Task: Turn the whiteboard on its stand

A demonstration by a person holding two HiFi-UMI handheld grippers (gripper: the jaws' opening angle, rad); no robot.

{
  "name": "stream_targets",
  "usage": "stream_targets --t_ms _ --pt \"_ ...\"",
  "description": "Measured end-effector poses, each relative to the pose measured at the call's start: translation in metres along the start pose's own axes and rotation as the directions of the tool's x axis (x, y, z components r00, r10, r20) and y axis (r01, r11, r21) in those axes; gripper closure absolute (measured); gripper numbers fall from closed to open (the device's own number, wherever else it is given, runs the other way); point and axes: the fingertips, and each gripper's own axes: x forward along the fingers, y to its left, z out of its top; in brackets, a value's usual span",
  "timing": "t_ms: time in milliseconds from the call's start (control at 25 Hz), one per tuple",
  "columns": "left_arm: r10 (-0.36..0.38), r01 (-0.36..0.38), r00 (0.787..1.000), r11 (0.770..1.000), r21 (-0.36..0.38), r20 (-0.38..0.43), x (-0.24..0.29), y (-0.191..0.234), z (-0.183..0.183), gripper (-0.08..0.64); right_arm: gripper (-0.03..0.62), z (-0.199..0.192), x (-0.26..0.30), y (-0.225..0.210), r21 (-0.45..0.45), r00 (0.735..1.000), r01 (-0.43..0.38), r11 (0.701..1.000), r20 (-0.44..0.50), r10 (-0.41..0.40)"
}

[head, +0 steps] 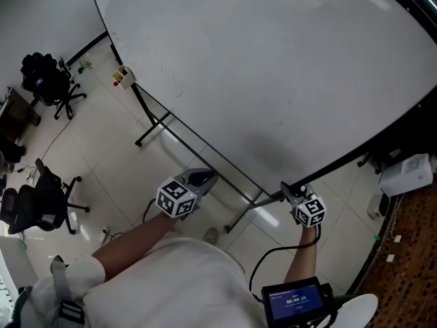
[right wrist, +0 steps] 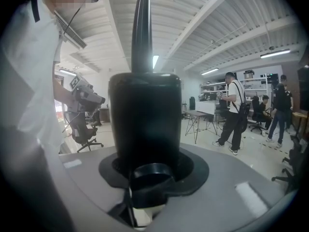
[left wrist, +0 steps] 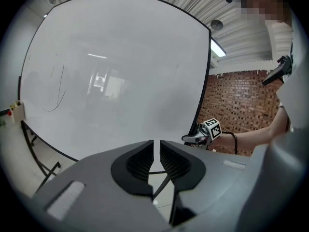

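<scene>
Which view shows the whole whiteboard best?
The left gripper view: the whiteboard appears nearly whole, edge to edge. The head view cuts off much of it; the right gripper view shows only its black edge, close up.

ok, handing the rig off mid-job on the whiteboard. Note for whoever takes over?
Left gripper: jaws all but together, empty, low by the whiteboard near its lower edge. Whether it touches can't be told.
Right gripper: shut on the board's black frame at the near corner.
Board sits on its stand, white face toward the person.
Done: right-hand grip on the frame. How far the board has turned can't be told.
Left: swing the board round on the stand, probably steadying it with the free left gripper, then let go.
</scene>
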Motion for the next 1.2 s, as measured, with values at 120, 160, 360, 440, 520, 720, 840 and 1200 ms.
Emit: stream_targets --t_ms 120,160,360,440,520,720,840,1200 --pt "-0.011 0.011 1.0 1.0 0.004 0.001 0.003 -0.003 -0.001 0.5 0.44 -0.007 -0.013 -0.001 0.016 1.0 0.002 1.0 -0.004 -0.002" --pt "-0.014 0.014 1.0 1.0 0.005 0.003 0.005 -0.005 -0.001 0.5 0.439 -0.008 -0.017 -0.001 0.02 1.0 0.003 1.0 -0.005 -0.003" --pt "-0.034 0.034 0.999 0.999 0.012 0.01 0.009 -0.01 0.0 0.5 0.436 -0.013 -0.028 0.004 0.027 1.0 0.006 1.0 -0.012 -0.006" --pt "-0.045 0.045 0.999 0.999 0.016 0.014 0.012 -0.016 0.002 0.5 0.431 -0.016 -0.035 0.004 0.034 1.0 0.017 0.999 -0.01 -0.016" --pt "-0.053 0.052 0.998 0.998 0.022 0.022 0.015 -0.021 0.005 0.5 0.425 -0.018 -0.04 0.001 0.042 0.999 0.037 0.998 -0.003 -0.037" --pt "-0.051 0.05 0.998 0.998 0.03 0.033 0.013 -0.019 0.011 0.5 0.38 -0.027 -0.053 -0.008 0.095 0.986 0.164 0.982 -0.003 -0.164" --pt "-0.043 0.042 0.998 0.999 0.029 0.037 0.007 -0.014 0.012 0.5 0.357 -0.038 -0.077 -0.006 0.177 0.964 0.255 0.951 0.029 -0.264" --pt "-0.009 0.009 0.998 1.0 0.008 0.057 -0.01 0.008 0.009 0.5 0.394 -0.035 -0.163 0.018 0.383 0.844 0.425 0.82 0.16 -0.512"
